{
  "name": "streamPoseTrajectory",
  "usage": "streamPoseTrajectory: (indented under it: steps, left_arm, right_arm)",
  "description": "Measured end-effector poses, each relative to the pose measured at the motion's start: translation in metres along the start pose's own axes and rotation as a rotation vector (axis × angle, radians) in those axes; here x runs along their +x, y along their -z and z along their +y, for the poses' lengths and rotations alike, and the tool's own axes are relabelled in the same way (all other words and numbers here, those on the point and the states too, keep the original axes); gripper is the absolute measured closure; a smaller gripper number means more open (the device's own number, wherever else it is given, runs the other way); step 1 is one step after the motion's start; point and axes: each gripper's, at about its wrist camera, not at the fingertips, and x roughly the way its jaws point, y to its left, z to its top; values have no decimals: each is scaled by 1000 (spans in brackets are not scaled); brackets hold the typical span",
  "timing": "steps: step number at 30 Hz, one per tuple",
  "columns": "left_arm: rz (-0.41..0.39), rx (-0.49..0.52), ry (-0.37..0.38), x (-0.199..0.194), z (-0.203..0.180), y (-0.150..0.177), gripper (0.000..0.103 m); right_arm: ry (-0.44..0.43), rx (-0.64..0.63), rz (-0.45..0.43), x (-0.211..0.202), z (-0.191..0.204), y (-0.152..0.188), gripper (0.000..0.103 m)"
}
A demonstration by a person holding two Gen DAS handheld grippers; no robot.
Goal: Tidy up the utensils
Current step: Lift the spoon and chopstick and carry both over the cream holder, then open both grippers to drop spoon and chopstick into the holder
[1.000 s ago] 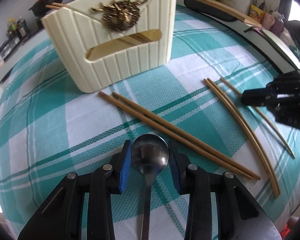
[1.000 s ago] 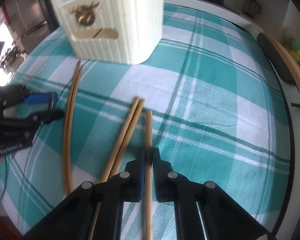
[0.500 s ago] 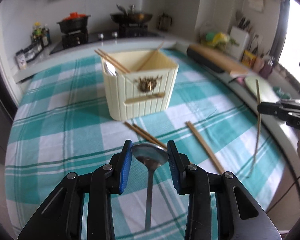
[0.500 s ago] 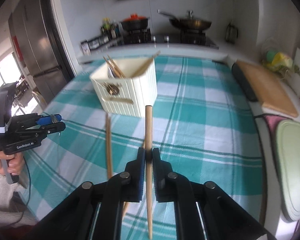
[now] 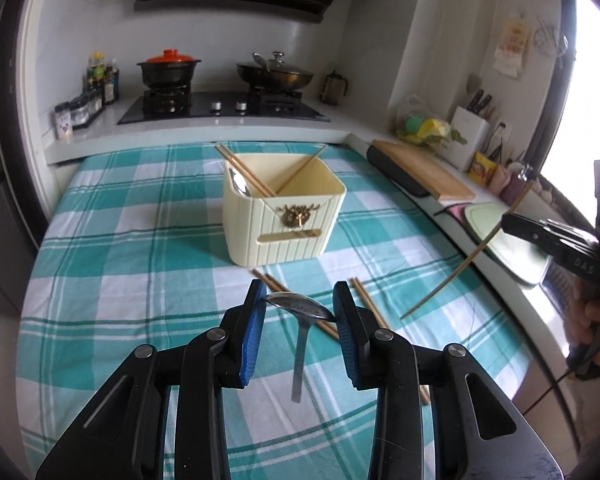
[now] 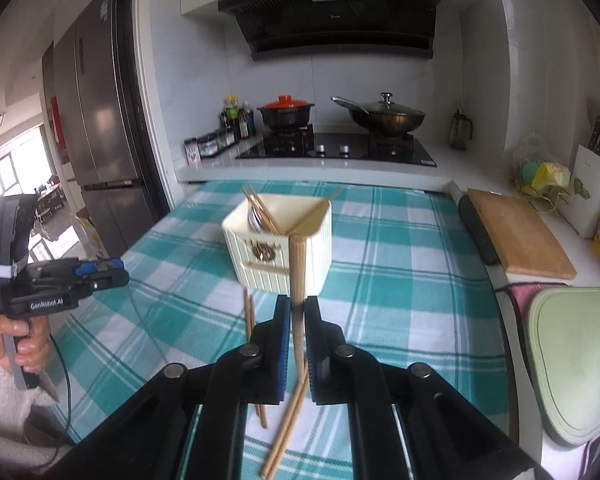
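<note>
The left gripper [image 5: 299, 312] has its jaws clenched on the bowl of a metal spoon [image 5: 300, 307], the handle hanging straight down toward the table [image 5: 112, 264] — a grip by the bowl that leaves the handle free to go first into the cream holder [image 5: 282, 212], which stands at about twelve o'clock from the gripper, well apart. The right gripper [image 6: 296, 320] has its jaws closed tight on a single chopstick [image 6: 298, 280], pinched partway along so that the upper end stands nearly upright and points toward the holder at twelve o'clock in its own view. The holder already carries a spoon and several chopsticks leaning against its walls, so it is plainly the collecting place. Loose chopsticks [image 5: 364, 300] lie on the checked cloth between the holder and the grippers, at roughly one o'clock from the left gripper; how many there are is hard to tell, since the jaws cover part of them. Both held pieces are lifted clear of the table — probably ready to be carried over the holder's open top.
</note>
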Motion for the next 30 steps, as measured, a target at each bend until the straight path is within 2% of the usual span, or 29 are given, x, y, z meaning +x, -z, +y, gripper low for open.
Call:
streamPoseTrajectory:
  steps: [4, 7, 13, 17, 19, 21, 23, 27, 30]
  left_arm:
    - [5, -20, 8, -2, 6, -18, 69]
    - [-20, -37, 15, -6, 10, -45, 69]
    - [-175, -79, -14, -14, 16, -121, 69]
    - [-270, -148, -57, 3, 31, -163, 69]
    - [-282, -184, -86, 24, 41, -175, 69]
    - [-251, -215, -107, 53, 52, -180, 69]
    - [-198, -235, -124, 81, 61, -180, 69]
    - [12, -241, -144, 147, 74, -169, 69]
    - [107, -234, -152, 179, 79, -156, 69]
  right_arm:
    - [-14, 2, -5, 8, 0, -20, 95]
    - [-18, -3, -22, 15, -1, -43, 96]
    - [-25, -15, -118, 24, 0, -102, 96]
    - [-32, -21, -206, 37, 3, -136, 96]
    - [-31, -31, -218, 55, 5, -147, 96]
    - [-20, -55, -206, 80, 8, -151, 96]
    - [-19, -72, -156, 109, 9, -152, 96]
    - [-28, -61, 58, 181, 4, -142, 96]
    - [-33, -49, 162, 219, 0, -135, 96]
